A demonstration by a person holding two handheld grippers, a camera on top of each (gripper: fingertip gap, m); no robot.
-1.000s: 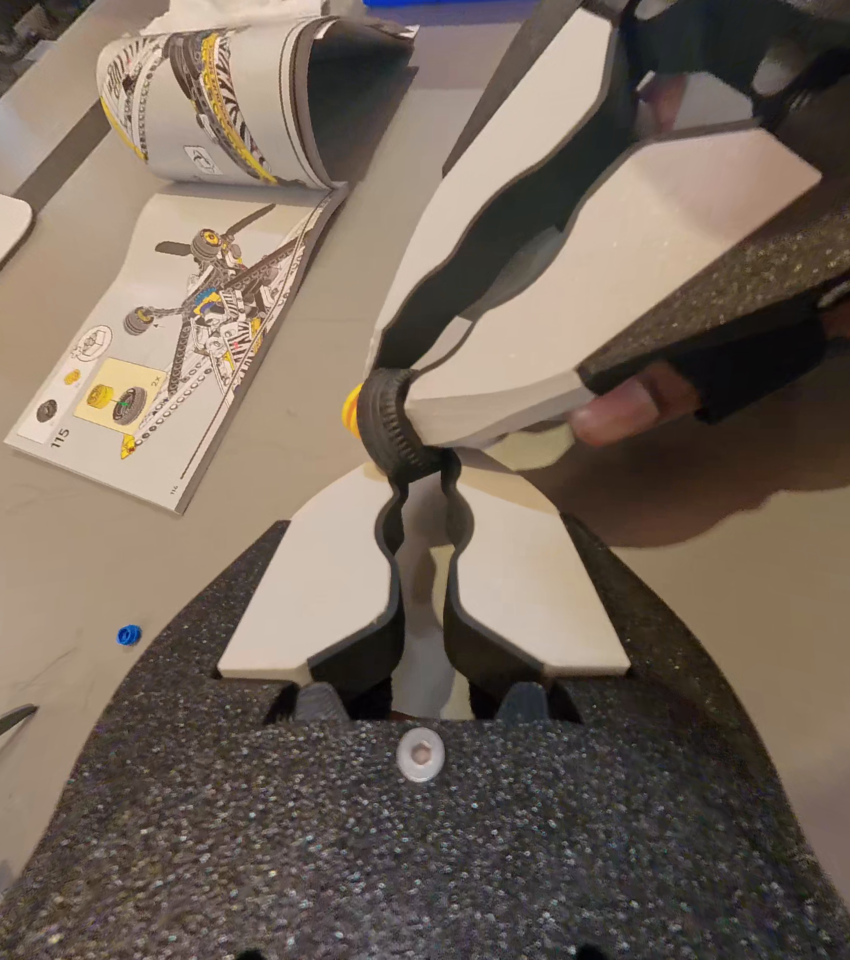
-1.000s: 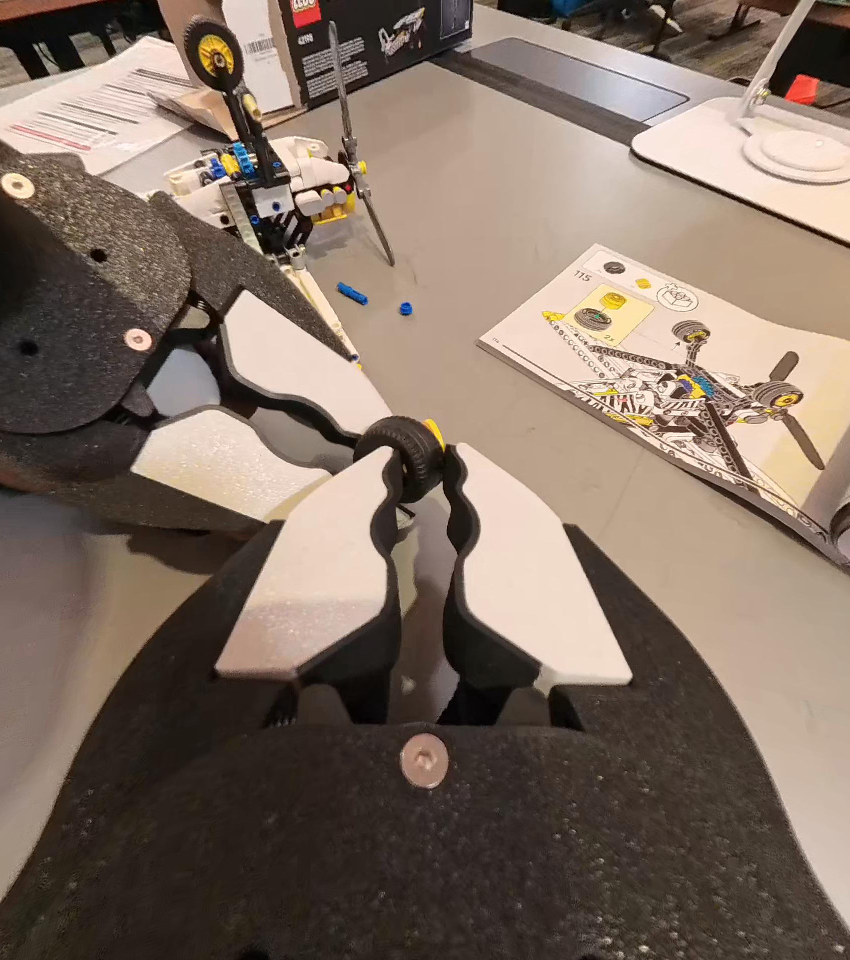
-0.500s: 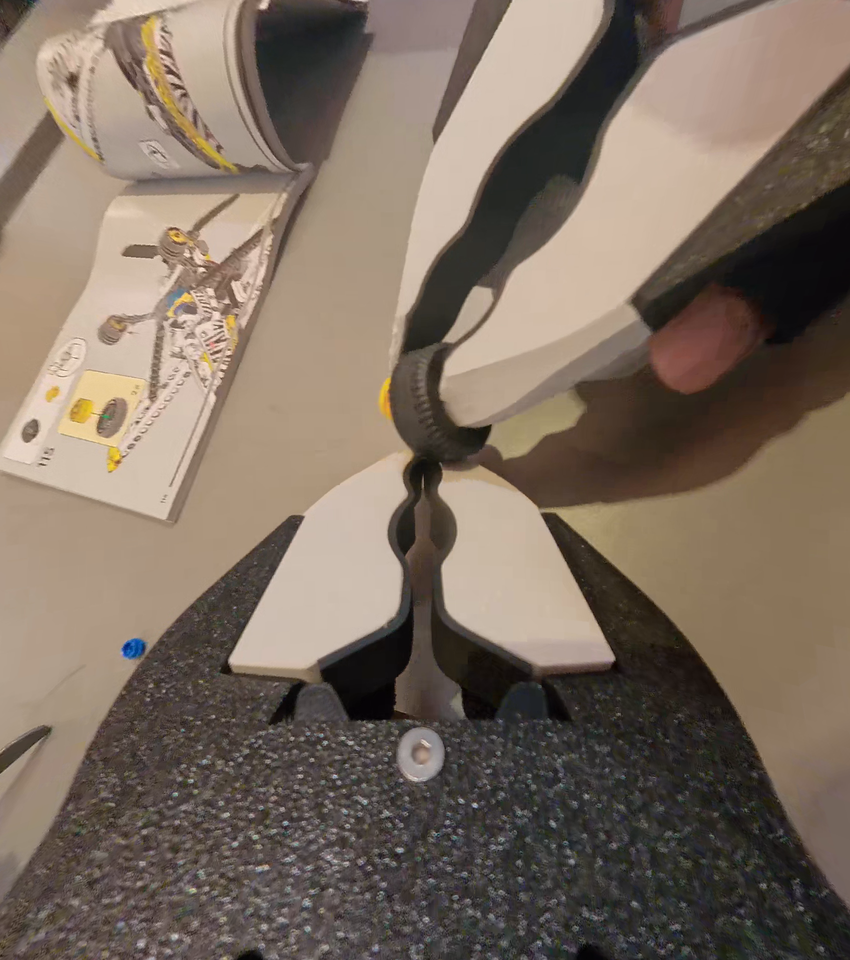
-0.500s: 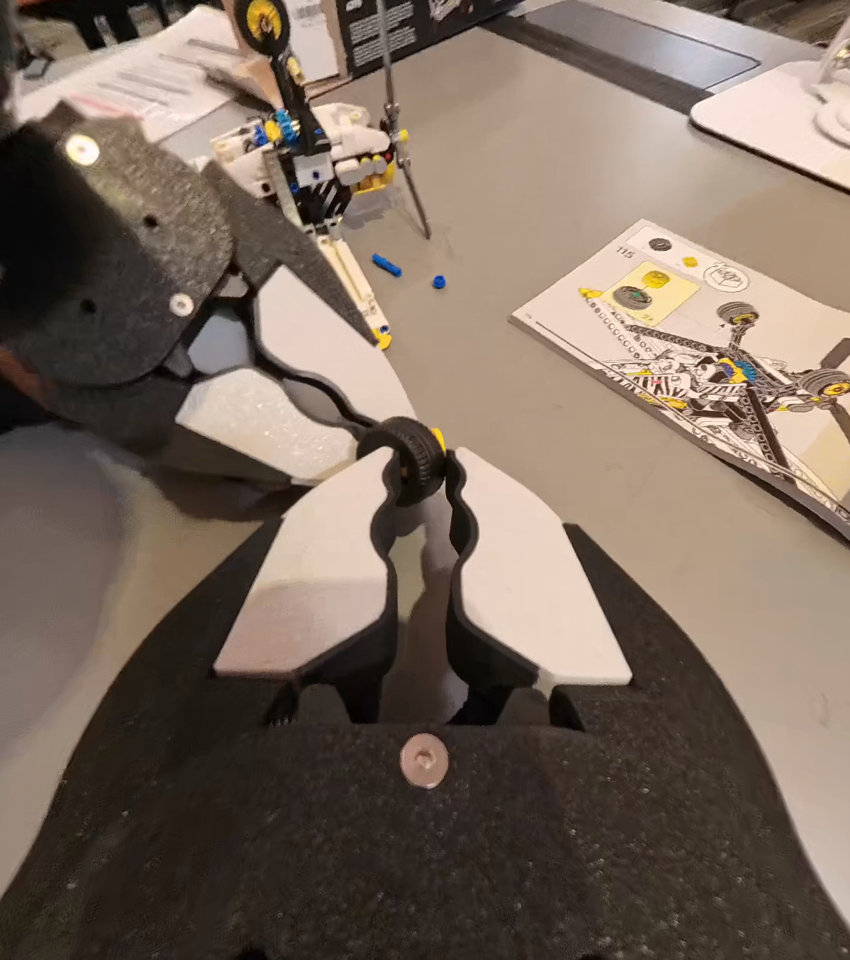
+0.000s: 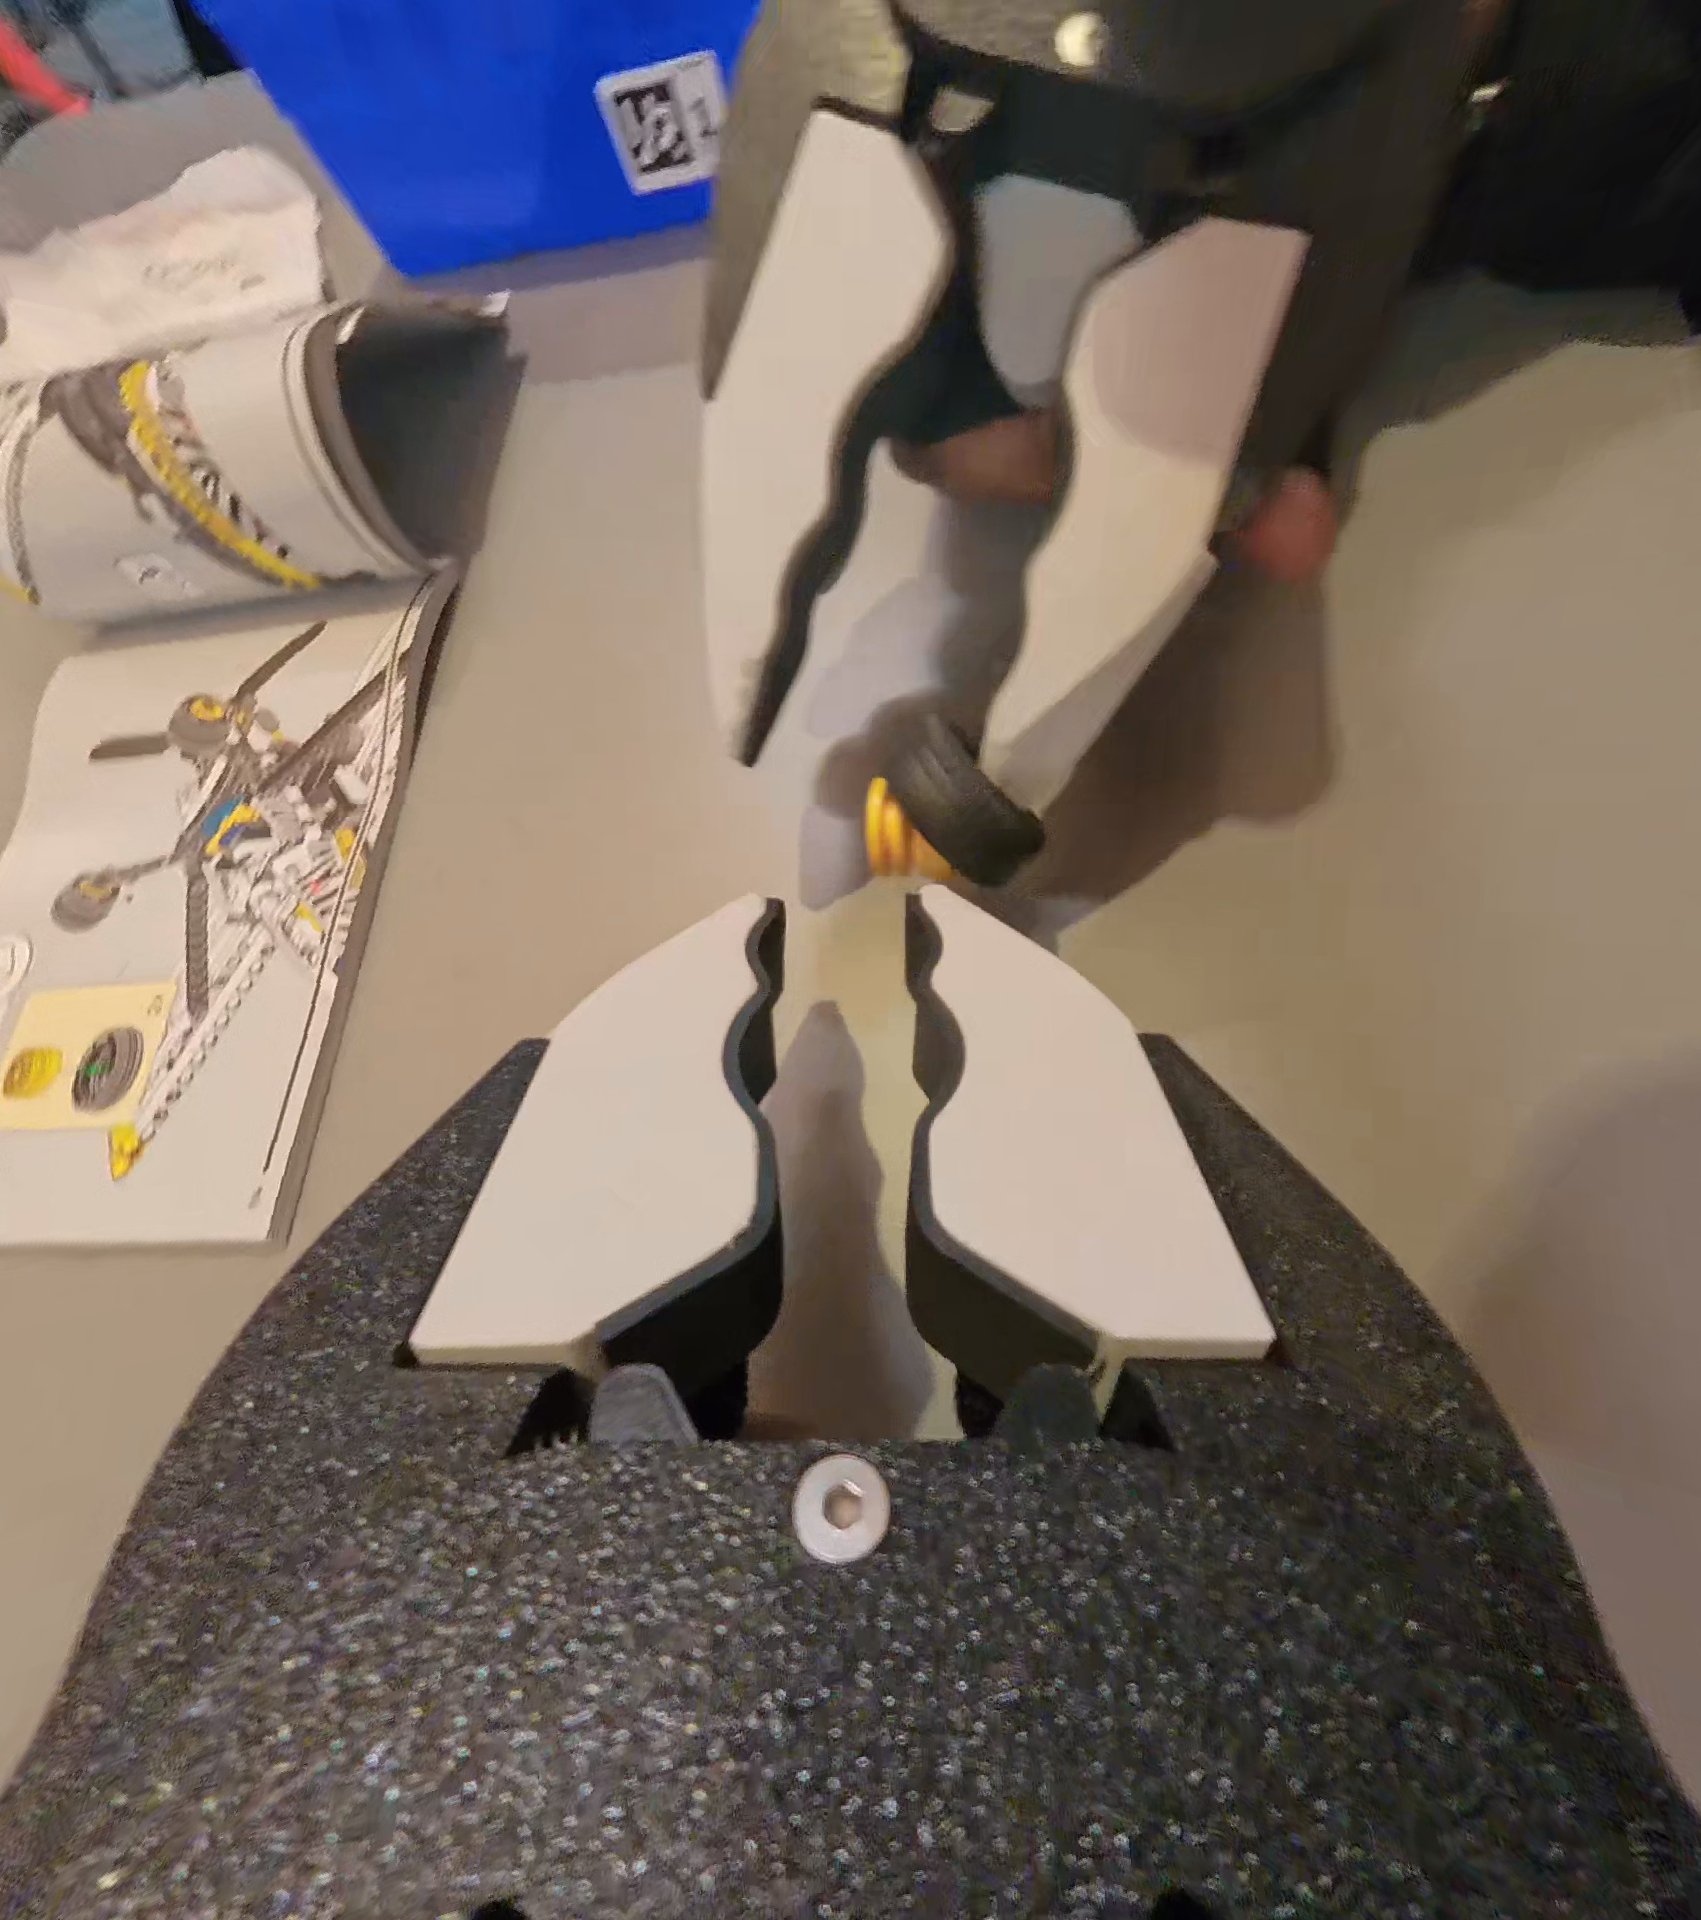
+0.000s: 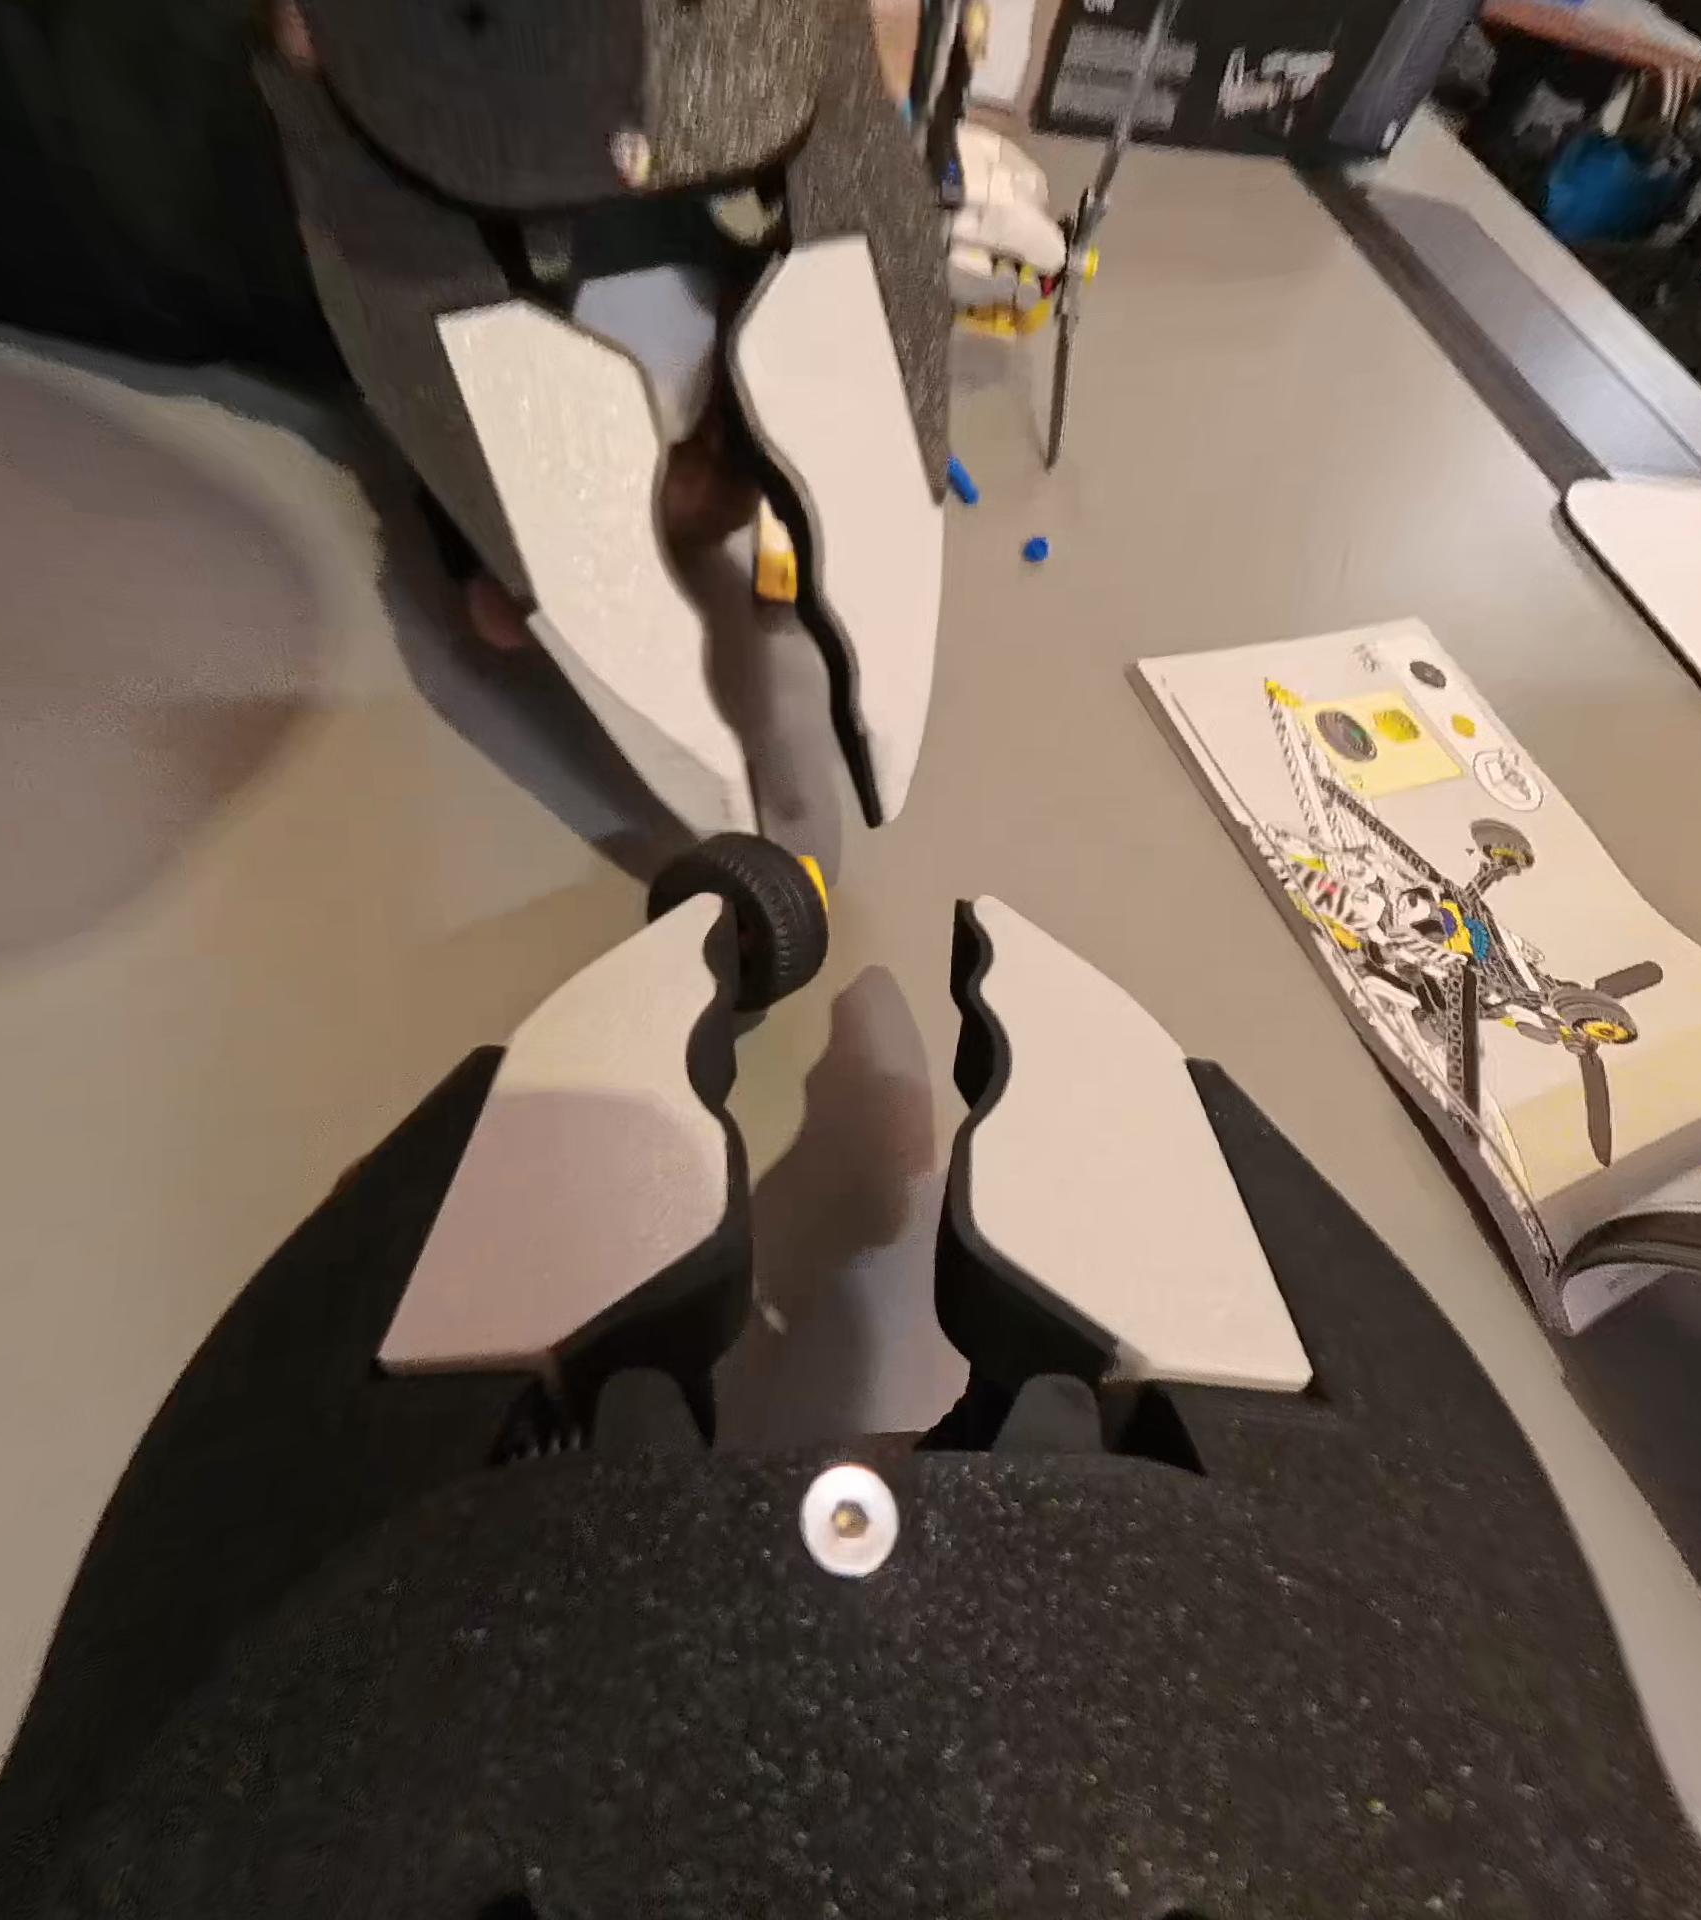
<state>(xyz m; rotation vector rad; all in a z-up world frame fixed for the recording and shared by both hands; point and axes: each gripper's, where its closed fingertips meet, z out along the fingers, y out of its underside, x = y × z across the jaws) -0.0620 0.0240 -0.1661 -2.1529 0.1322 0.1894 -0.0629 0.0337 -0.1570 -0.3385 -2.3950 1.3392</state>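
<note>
The small wheel (image 6: 752,920), a black ribbed rubber tyre on a yellow plastic hub, leans against the inner edge of your right tongs' (image 6: 841,925) left finger (image 6: 617,1039), with a clear gap to the other finger. Those jaws stand wide, so nothing presses the wheel from both sides; whether it rests on the table or hangs against that pad is hard to tell.

It looks light and easy to roll. The tyre should be grippy and slightly soft, the hub hard and slick, so your surest hold is probably across the tread, where the wavy black pads can bite. From the left view the wheel (image 5: 960,805) sits just beyond the tips of your left tongs (image 5: 846,909), apart from them. Those jaws are narrowly parted with nothing between them.

The fingers are flat pale-grey plates edged in scalloped black rubber, set in speckled black foam bodies.

To the right of your right tongs lies an open instruction booklet (image 6: 1448,935), glossy and curled at the spine. Beyond the tips are two little blue pegs (image 6: 1033,548) and a partly built toy plane (image 6: 1017,239). All rest on a smooth matte grey table (image 6: 1189,520).
</note>
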